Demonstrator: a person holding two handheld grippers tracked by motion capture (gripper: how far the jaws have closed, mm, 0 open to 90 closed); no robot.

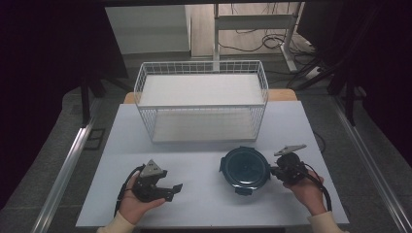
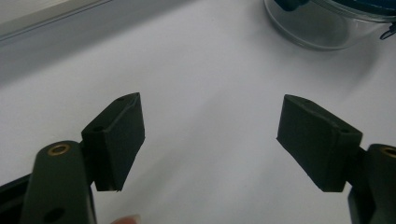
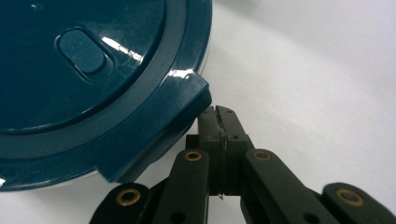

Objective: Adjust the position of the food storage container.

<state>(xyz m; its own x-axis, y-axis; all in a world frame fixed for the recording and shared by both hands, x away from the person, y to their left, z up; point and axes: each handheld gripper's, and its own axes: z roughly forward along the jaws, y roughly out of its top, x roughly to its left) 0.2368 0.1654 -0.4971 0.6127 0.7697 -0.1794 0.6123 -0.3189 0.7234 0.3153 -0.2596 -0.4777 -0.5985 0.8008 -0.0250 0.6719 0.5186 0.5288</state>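
A round clear container with a dark teal lid (image 1: 245, 167) stands on the white table (image 1: 194, 162), right of centre. My right gripper (image 1: 272, 171) is at its right edge. In the right gripper view the jaws of the right gripper (image 3: 219, 115) are pressed together, tips just under a latch tab (image 3: 189, 93) of the lid (image 3: 84, 70), with nothing seen between them. My left gripper (image 1: 173, 192) rests in a hand at the front left, jaws spread wide. In the left gripper view the left gripper (image 2: 210, 135) points over bare table toward the container (image 2: 322, 32).
A white wire basket (image 1: 201, 64) with two shelves stands at the back of the table. A desk frame and cables lie on the floor beyond it. Bare table lies between the two grippers and in front of the basket.
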